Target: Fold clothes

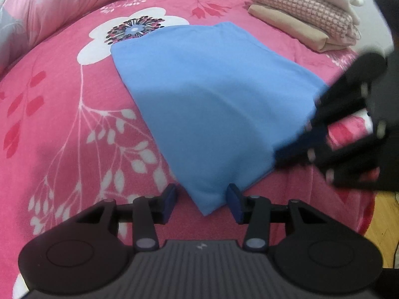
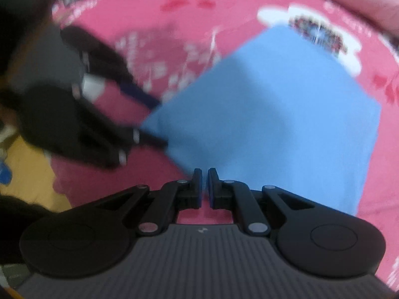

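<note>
While the left gripper (image 1: 202,203) gapes astride the blue cloth's (image 1: 212,104) near corner, the right gripper (image 2: 205,186) pinches its adjacent edge.

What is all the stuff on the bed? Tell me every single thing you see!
Blue cloth: one, light blue, folded flat, middle of the bed.
Bedspread: one, pink with white flowers, under everything.
Stack: one pile of folded clothes, beige, pink check and cream, far right of the bed.
Quilt: one, pale pink, bunched at the far left.
Floor: yellow wood, beside the bed.
Left gripper: black, blue pads, open around the cloth's near corner.
Right gripper: black, nearly closed at the cloth's edge.
</note>
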{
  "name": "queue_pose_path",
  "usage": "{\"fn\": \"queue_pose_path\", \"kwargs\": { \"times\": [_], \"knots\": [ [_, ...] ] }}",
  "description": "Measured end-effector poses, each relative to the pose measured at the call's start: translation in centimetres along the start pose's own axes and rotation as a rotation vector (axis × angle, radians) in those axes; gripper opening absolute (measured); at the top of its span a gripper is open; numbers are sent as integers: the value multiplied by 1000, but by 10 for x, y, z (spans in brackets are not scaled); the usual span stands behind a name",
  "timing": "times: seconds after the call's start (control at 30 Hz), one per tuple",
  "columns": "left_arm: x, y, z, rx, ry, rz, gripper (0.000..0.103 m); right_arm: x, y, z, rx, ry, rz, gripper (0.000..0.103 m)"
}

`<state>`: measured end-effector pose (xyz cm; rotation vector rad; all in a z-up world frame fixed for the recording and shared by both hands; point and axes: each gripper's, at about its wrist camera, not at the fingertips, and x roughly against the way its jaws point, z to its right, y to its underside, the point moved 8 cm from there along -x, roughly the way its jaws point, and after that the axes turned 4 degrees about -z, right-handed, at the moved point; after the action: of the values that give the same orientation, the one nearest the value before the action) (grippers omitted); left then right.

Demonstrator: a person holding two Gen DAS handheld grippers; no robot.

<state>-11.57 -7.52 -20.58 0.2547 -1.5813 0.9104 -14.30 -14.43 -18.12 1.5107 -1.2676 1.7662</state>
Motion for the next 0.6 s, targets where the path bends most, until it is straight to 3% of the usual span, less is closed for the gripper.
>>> {"fn": "queue_pose_path", "kwargs": {
  "times": [0.13, 0.3, 0.43, 0.53, 0.6],
  "knots": [
    [0, 1, -1, 3, 8, 8, 48, 7, 14, -3, 18, 14, -32, 5],
    [0, 2, -2, 11, 11, 14, 50, 32, 0, 28, -52, 112, 38, 5],
    [0, 3, -2, 12, 12, 16, 50, 21, 10, 67, -198, 195, -4, 5],
    [0, 3, -3, 11, 15, 18, 50, 7, 31, 82, -358, 163, -60, 5],
    [0, 3, -3, 13, 17, 20, 51, 9, 34, 86, -411, 145, -41, 5]
  ]
}}
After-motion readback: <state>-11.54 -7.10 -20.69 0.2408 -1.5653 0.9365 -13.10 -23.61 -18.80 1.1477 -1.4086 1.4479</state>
